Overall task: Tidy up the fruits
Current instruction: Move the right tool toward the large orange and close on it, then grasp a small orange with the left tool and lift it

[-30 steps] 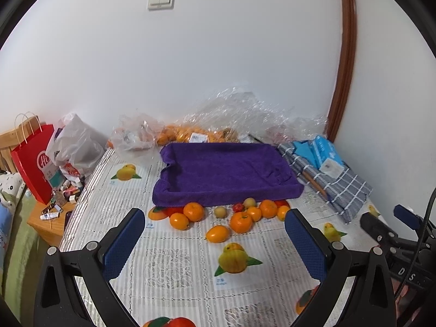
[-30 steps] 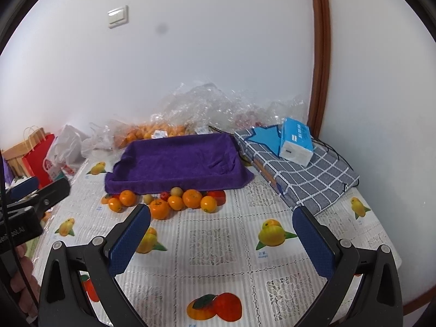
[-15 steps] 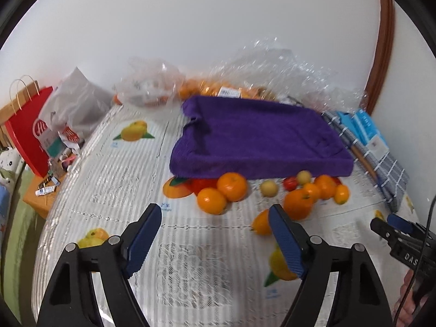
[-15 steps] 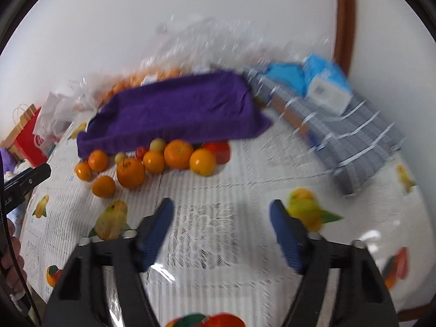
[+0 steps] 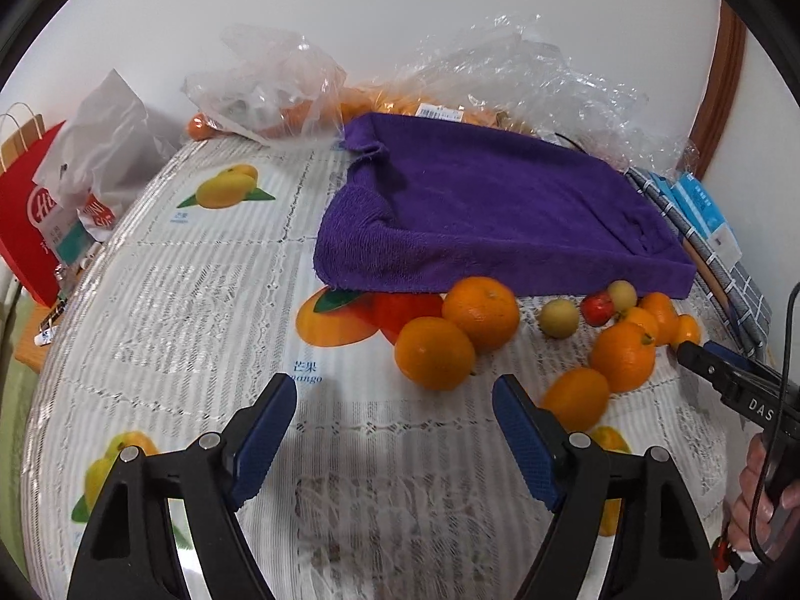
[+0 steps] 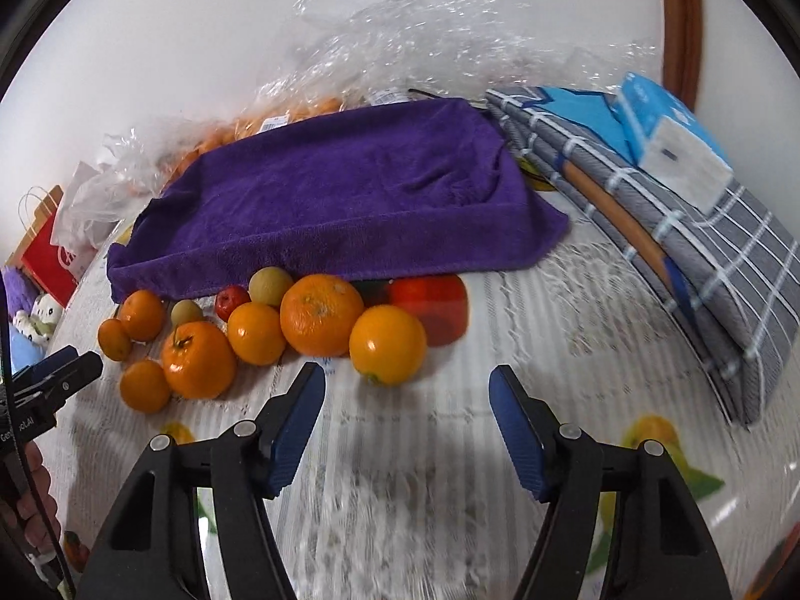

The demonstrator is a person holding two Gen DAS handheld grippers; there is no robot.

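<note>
Right now my left hand-held gripper [image 5: 395, 412] hangs low over the counter [image 5: 200, 300], its blue pads spread wide with nothing between them. Just beyond its fingertips sits an orange [image 5: 434, 353], touching a second orange [image 5: 481, 312] behind it. Farther right a loose cluster of smaller fruit trails along the near edge of the purple towel [image 5: 500, 220]: a pale green fruit [image 5: 559, 318], a small red fruit [image 5: 598, 308] and several more oranges.

My right hand-held gripper [image 6: 406, 402] is likewise wide open and holding nothing. Just ahead of its tips lies a smooth orange [image 6: 387, 344], pressed against a larger, rougher orange [image 6: 321, 320] on its left. More oranges run away to the left, and a stemmed orange [image 6: 198, 360] sits at the near side of that row.

The towel is draped over something boxy and lies far of all the fruit. Behind it crinkled clear plastic bags [image 6: 400, 45] rest against the wall. To the right lies a folded checked cloth [image 6: 700, 250] with a blue box [image 6: 670, 140] on top. A red paper bag [image 5: 25, 210] stands off the counter's left edge.
</note>
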